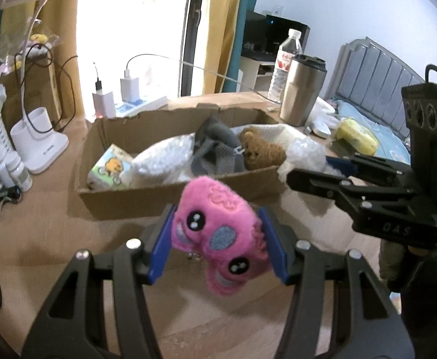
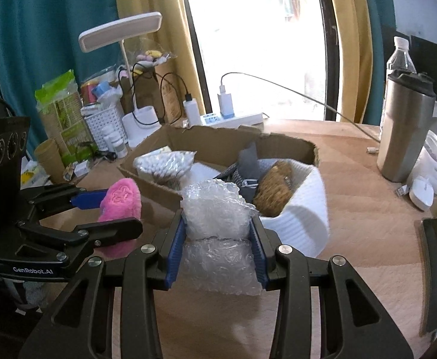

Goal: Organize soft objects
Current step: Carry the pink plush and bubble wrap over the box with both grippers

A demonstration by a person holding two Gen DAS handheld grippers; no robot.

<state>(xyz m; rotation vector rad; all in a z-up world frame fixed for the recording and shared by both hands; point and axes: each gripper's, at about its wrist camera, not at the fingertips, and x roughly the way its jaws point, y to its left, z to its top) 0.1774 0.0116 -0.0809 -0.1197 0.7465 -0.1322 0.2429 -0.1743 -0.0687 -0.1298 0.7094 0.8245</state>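
While the left gripper (image 1: 218,245) clamps the pink plush (image 1: 218,236) and the right gripper (image 2: 218,245) pinches bubble wrap (image 2: 215,209), the cardboard box (image 1: 170,191) lies just above both at frame centre.

On the surface (image 2: 353,197), the cardboard box (image 2: 218,143) holds the teddy bear (image 2: 275,188), with the tumbler (image 2: 403,131) to its right.

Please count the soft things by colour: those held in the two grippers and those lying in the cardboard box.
Pink: 1, plush toy in left gripper
Clear: 1, bubble wrap in right gripper
Brown: 1, teddy bear in cardboard box
Grey: 1, knitted cloth
White: 1, bag of pellets
Total: 5
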